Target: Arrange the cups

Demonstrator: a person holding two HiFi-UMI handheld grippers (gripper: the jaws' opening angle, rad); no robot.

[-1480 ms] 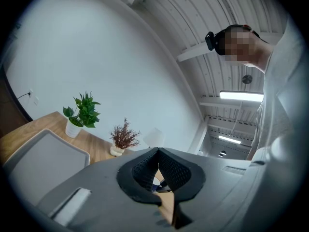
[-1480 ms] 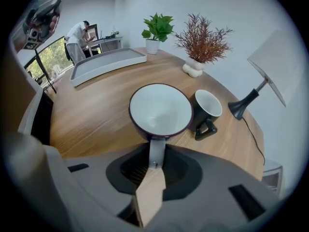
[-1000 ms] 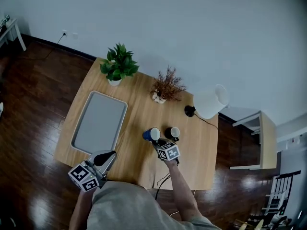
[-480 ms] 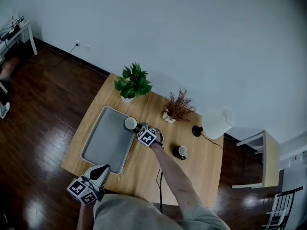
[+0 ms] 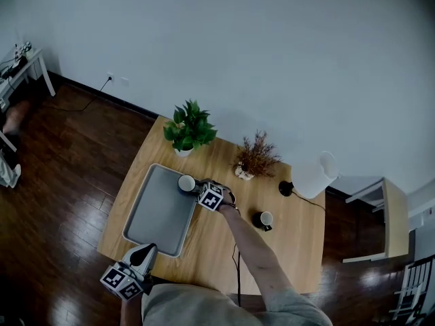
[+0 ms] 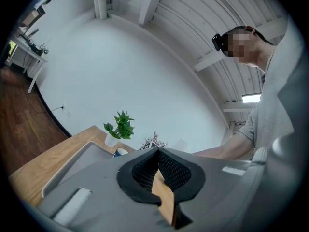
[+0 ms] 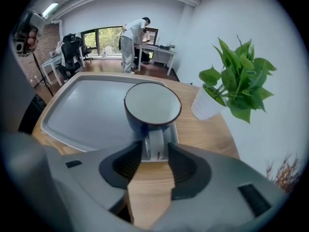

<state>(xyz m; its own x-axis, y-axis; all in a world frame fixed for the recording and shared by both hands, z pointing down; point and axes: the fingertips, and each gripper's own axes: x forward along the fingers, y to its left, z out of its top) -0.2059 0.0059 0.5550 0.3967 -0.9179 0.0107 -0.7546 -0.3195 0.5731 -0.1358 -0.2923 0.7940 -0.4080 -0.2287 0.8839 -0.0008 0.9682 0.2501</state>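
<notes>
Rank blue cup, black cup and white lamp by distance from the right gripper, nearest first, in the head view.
1. Blue cup: on the tray, handle between the right gripper's opening jaws.
2. Black cup: on the table, farther right.
3. White lamp: far right.

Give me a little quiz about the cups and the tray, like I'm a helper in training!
1. True or false: the blue cup stands on the grey tray.
2. Where is the black cup? A: on the tray. B: on the wooden table, off the tray. C: inside the blue cup.
3. Fill the gap: the potted plant at the table's far edge has ___ leaves.

Key: 1 true; 2 B; 3 green.
</notes>
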